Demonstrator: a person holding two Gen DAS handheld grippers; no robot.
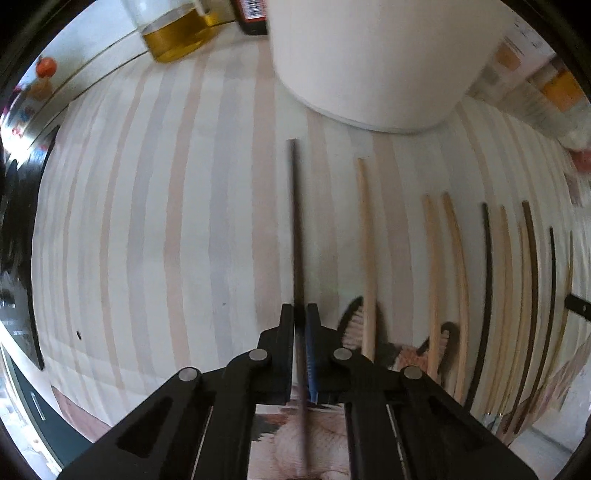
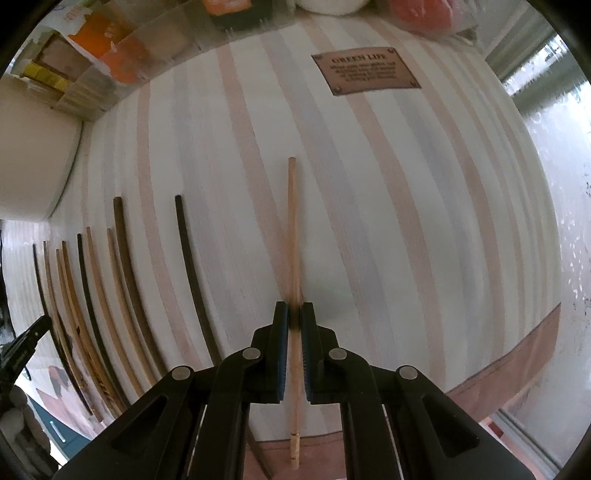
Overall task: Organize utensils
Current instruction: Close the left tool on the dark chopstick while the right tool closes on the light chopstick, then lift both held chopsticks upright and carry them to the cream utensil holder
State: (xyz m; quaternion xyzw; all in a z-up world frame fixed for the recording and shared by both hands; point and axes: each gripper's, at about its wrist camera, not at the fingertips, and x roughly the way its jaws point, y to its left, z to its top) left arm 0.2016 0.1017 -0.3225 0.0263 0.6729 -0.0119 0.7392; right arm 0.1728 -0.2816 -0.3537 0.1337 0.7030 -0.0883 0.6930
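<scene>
My left gripper (image 1: 300, 308) is shut on a dark brown chopstick (image 1: 296, 229) that points away over the striped cloth. My right gripper (image 2: 294, 307) is shut on a light wooden chopstick (image 2: 292, 236), also pointing away. Several more chopsticks, light and dark, lie side by side: right of the left gripper (image 1: 458, 280) and left of the right gripper (image 2: 122, 280). A white cylindrical holder (image 1: 376, 55) stands ahead of the left gripper, and its side shows at the left edge of the right wrist view (image 2: 33, 162).
A glass jar of yellow oil (image 1: 177, 33) and a dark bottle (image 1: 251, 14) stand at the far left. Clear boxes of packets (image 2: 110, 59) line the back. A brown "GREEN LIFE" label (image 2: 365, 70) is sewn on the cloth. A window (image 2: 554, 184) is at right.
</scene>
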